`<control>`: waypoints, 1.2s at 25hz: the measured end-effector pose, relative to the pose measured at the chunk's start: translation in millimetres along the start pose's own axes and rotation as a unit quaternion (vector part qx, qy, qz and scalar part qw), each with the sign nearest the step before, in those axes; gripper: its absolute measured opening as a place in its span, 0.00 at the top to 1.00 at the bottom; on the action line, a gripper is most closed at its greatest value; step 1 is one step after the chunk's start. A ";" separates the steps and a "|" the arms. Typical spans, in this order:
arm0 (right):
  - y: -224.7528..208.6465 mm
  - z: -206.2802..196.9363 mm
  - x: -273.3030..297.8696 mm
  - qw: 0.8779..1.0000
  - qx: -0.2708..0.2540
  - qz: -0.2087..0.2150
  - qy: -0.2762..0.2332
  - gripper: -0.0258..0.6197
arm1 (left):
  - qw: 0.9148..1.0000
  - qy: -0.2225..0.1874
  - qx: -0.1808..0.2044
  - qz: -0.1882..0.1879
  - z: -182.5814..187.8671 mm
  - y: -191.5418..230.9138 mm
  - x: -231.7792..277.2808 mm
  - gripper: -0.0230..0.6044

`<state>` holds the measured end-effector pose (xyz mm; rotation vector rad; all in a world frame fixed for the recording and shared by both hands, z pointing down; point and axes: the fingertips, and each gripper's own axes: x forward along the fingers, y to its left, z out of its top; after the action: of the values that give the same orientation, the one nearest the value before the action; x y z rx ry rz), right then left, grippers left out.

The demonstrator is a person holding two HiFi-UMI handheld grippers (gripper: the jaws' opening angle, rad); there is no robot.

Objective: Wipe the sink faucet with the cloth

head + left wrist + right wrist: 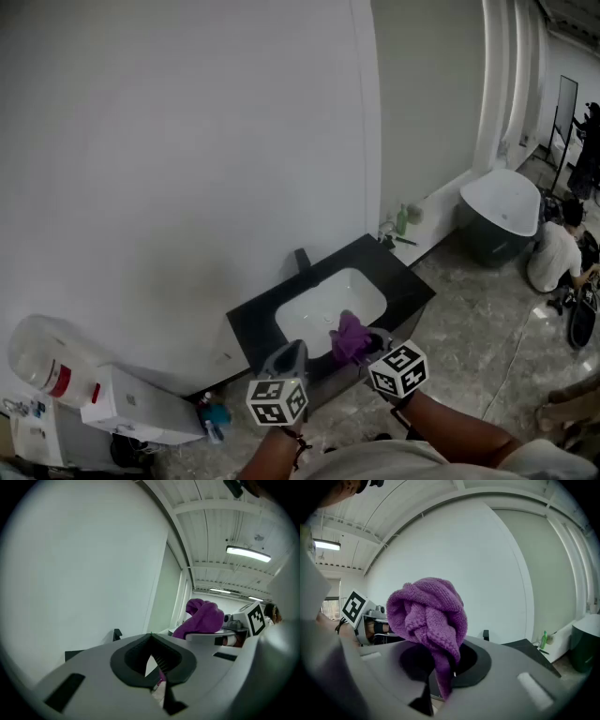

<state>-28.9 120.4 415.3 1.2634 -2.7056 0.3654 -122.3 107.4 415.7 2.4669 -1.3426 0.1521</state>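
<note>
A black faucet (302, 260) stands at the back of the white sink (319, 314), which is set in a black counter (398, 277) against the wall. My right gripper (364, 341) hovers over the sink's front edge, shut on a bunched purple cloth (351, 337). In the right gripper view the cloth (429, 620) bulges above the right gripper (446, 665), with the faucet (486, 634) far behind. My left gripper (289, 356) hangs just left of it, also at the counter's front. The left gripper (151, 637) has its jaws together and holds nothing; its view shows the faucet (116, 633) and the cloth (202, 618).
A green bottle (401, 220) stands on a ledge right of the counter. A dark freestanding tub (502, 214) is further right, with a person (559, 253) crouched beside it. A white water dispenser (131, 405) with a bottle (42, 354) lies at the left.
</note>
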 end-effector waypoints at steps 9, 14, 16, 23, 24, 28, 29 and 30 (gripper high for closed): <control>1.5 3.1 4.3 1.000 -0.001 0.001 -0.002 0.89 | 1.000 -0.003 0.004 -0.001 5.1 2.8 2.1 0.95; 0.7 1.9 5.4 1.000 0.002 0.001 -0.001 0.89 | 1.000 0.000 0.003 -0.001 3.6 4.2 2.9 0.95; 1.9 0.6 6.5 1.000 0.003 0.002 0.002 0.89 | 1.000 0.002 -0.001 -0.004 2.2 5.0 3.4 0.95; 11.7 -3.3 13.6 1.000 0.017 -0.003 -0.004 0.88 | 1.000 0.011 -0.003 -0.013 -4.3 18.0 1.8 0.95; 13.5 -3.9 14.7 1.000 0.018 -0.005 -0.005 0.88 | 1.000 0.010 -0.001 -0.017 -4.1 18.5 1.1 0.95; 20.5 -7.9 18.5 1.000 0.021 -0.017 -0.008 0.88 | 0.999 0.012 0.008 -0.031 -5.4 25.0 -1.4 0.95; 20.8 -8.5 19.5 0.999 0.023 -0.020 -0.009 0.88 | 0.999 0.013 0.008 -0.032 -5.9 28.7 -1.0 0.95; 20.7 -9.1 20.6 0.999 0.025 -0.022 -0.008 0.88 | 0.999 0.014 0.006 -0.032 -6.3 32.5 -0.4 0.95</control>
<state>-57.8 120.5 425.2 1.3429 -2.6935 0.4219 -149.2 93.5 429.1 2.5048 -1.2532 0.1800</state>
